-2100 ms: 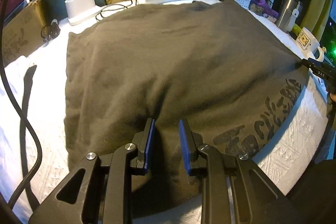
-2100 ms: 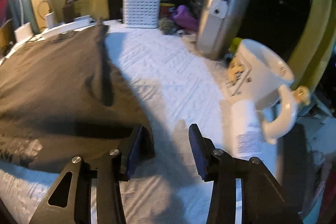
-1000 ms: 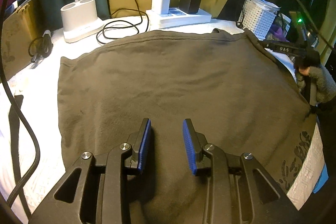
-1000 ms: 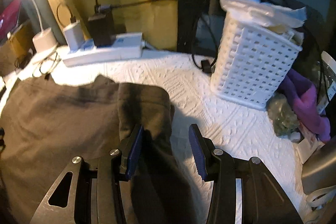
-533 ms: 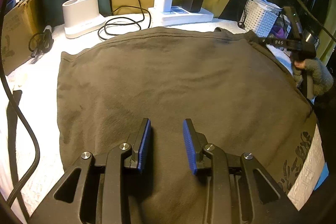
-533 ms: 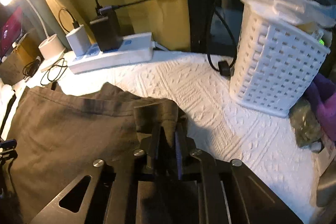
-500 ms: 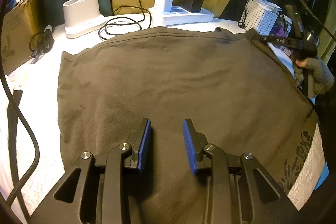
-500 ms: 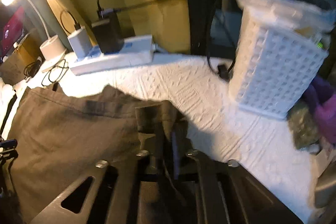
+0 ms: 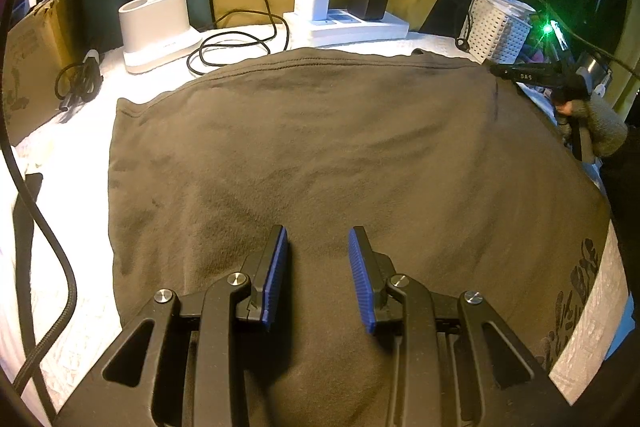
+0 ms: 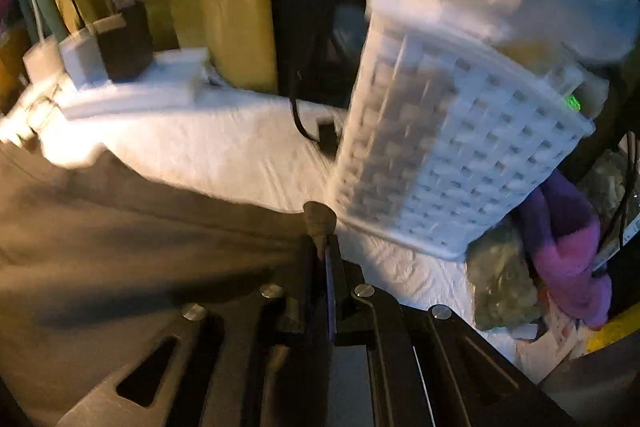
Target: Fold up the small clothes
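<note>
Left claw (image 9: pixel 316 275), blue pads apart, hovers over the near part of the dark garment (image 9: pixel 340 155), gripping nothing. The garment lies spread on the white tabletop (image 9: pixel 60 211), no fold apparent. Right claw (image 10: pixel 325 247), closed, pinches the garment's far corner: folding appears barely begun.

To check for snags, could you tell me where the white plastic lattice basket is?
The white plastic lattice basket stands at the table's far right, just beyond the dark brown shirt corner, near the white power strip.

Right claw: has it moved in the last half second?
Yes. The right claw, shut on the garment corner, has moved closer to the white basket.
</note>
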A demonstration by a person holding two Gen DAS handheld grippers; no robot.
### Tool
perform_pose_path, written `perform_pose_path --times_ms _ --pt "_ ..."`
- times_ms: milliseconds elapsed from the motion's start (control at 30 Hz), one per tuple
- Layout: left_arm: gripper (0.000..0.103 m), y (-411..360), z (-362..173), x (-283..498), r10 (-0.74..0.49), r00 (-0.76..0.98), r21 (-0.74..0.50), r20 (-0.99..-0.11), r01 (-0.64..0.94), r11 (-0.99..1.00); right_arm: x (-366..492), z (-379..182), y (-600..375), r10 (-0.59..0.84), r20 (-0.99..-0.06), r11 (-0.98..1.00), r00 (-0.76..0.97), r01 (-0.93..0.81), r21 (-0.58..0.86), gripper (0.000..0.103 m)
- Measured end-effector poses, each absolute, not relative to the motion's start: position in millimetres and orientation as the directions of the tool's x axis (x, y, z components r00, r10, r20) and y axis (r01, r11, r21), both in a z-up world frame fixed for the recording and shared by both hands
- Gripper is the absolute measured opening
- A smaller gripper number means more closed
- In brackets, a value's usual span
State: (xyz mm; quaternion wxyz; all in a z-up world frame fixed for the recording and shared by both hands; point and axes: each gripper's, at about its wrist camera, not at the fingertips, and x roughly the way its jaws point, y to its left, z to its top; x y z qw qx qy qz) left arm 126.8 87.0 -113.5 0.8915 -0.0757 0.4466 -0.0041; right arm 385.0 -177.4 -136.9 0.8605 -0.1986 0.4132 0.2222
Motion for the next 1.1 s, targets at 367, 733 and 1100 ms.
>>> perform_pose_path --times_ms 367,733,1100 --pt "0.032 104 -97 124 0.000 0.623 -0.093 -0.782 -0.116 0.989 349 -107 -210 0.154 -0.770 0.859 0.619 -0.470 -0.206 0.040" --pt "0.038 169 -103 169 0.119 0.615 -0.008 -0.780 -0.199 0.980 336 -122 -184 0.252 -0.810 0.834 0.529 -0.543 -0.095 0.040" --pt "0.072 203 -124 208 0.142 0.574 -0.015 -0.806 -0.260 0.966 338 -119 -185 0.266 -0.801 0.853 0.537 -0.518 -0.064 0.040"
